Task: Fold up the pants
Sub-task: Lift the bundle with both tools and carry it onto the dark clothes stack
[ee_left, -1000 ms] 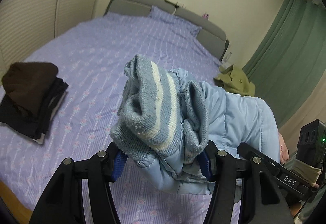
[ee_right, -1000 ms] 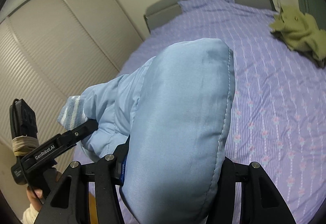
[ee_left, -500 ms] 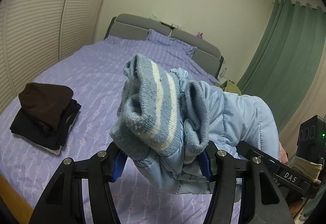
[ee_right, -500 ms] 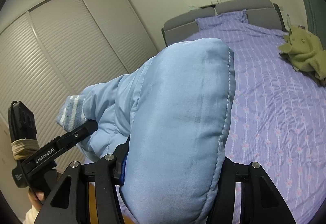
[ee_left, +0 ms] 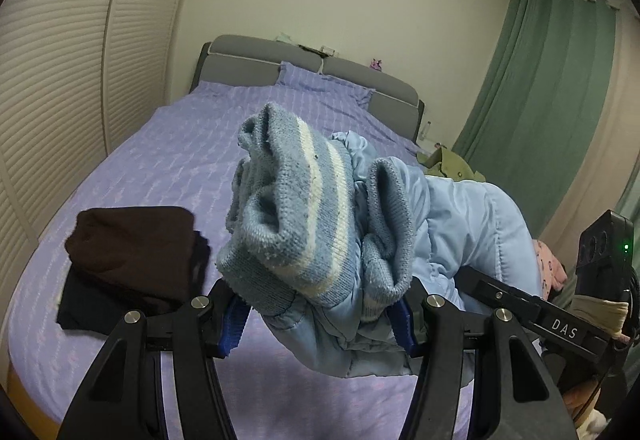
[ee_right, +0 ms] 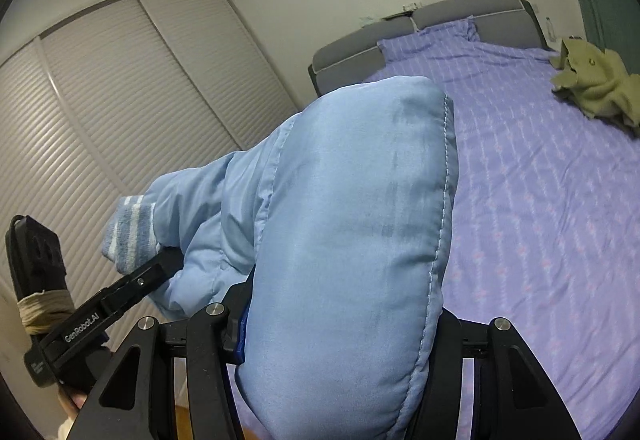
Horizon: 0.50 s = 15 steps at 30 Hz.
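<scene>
I hold a pair of light blue padded pants in the air above the bed. My left gripper [ee_left: 320,316] is shut on the end with the blue and white striped knit cuffs [ee_left: 296,208]. My right gripper [ee_right: 340,336] is shut on the smooth padded part of the pants [ee_right: 352,224]. The pants hang bunched between the two grippers. In the right wrist view the left gripper [ee_right: 160,268] shows at the left with the striped cuff [ee_right: 130,230]. In the left wrist view the right gripper's black body [ee_left: 532,316] shows at the right.
A bed with a purple patterned cover [ee_left: 180,160] lies below. A stack of folded dark clothes [ee_left: 132,260] sits on its left side. An olive green garment [ee_right: 596,80] lies crumpled on the right side. Slatted wardrobe doors [ee_right: 120,100] are left, a green curtain [ee_left: 540,100] right.
Both grippers have lifted and tilted up with the pants in them. More wall and headboard show now. The grip on the pants has not changed.
</scene>
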{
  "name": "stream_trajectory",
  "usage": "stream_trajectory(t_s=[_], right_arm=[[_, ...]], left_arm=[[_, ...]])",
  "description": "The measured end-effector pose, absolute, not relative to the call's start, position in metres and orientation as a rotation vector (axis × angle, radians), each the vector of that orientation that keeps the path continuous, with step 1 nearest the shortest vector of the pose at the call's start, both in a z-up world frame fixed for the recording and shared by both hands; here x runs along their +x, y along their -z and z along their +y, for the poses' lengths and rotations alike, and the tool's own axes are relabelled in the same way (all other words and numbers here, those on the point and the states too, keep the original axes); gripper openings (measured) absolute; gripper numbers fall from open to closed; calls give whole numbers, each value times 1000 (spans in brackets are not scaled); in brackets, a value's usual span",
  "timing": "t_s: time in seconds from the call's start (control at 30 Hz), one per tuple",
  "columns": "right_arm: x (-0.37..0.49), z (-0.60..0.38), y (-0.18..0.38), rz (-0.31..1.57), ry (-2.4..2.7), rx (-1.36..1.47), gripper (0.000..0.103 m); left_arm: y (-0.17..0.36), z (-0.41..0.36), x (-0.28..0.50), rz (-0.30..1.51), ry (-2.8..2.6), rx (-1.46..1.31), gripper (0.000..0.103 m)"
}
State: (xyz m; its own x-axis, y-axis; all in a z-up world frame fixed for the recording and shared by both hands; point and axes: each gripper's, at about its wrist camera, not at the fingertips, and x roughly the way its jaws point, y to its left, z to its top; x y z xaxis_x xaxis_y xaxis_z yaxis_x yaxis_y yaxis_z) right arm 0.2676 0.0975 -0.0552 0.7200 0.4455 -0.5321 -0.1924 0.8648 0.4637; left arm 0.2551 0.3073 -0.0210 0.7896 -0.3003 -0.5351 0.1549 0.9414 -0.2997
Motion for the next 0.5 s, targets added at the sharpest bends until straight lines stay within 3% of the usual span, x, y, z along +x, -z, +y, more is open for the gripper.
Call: stream_trajectory(t_s=[0.5], right_arm=[[324, 260, 87, 845, -491, 267, 54]], left_arm=[[75, 479, 274, 721, 110, -432, 58]])
